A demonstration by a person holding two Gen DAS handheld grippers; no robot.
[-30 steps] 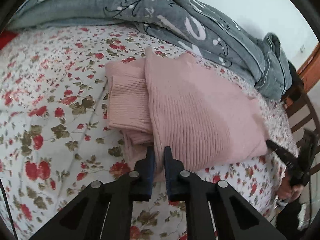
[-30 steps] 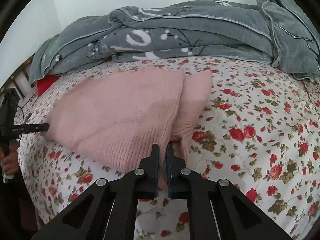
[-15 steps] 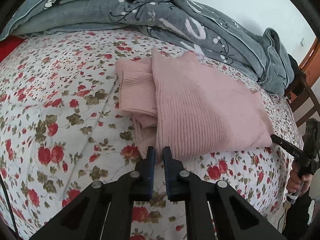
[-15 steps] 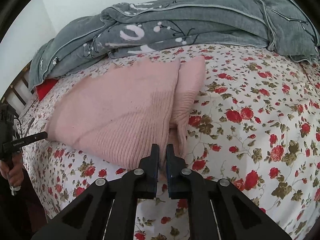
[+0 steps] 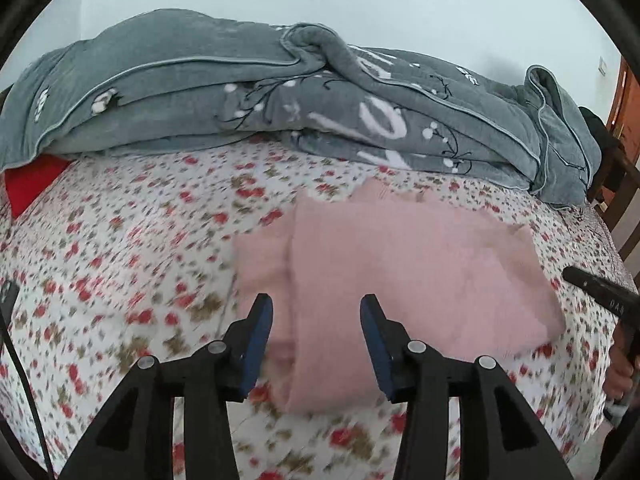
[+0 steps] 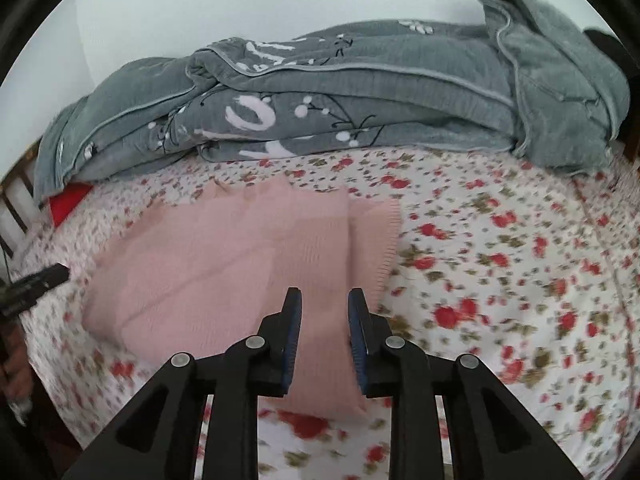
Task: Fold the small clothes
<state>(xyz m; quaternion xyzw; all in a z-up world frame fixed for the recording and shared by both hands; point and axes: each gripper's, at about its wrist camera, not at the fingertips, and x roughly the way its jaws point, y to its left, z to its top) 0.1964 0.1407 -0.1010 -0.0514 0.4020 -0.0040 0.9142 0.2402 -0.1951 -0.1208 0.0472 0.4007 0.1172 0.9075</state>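
A folded pink knit sweater (image 5: pixel 412 264) lies flat on the flowered bed sheet (image 5: pixel 120 264). My left gripper (image 5: pixel 316 312) hovers above its near left corner; its jaws are opening and nothing is pinched between them. From the other side, the same sweater (image 6: pixel 224 264) lies below my right gripper (image 6: pixel 324 304), whose jaws are opening too, with no cloth between the pads. Each view catches the other gripper's tip at the edge: the right one (image 5: pixel 600 296) and the left one (image 6: pixel 36 284).
A bunched grey blanket (image 5: pixel 280 100) runs along the far side of the bed, also seen as the grey blanket (image 6: pixel 360 92) against the white wall. A red item (image 5: pixel 28 184) peeks out at the far left. Wooden furniture (image 5: pixel 624 184) stands past the bed's right end.
Both grippers let go of the sweater's near edge, opened and rose away from the bed. The sweater now lies flat, and the views tilted up toward the blanket and wall.
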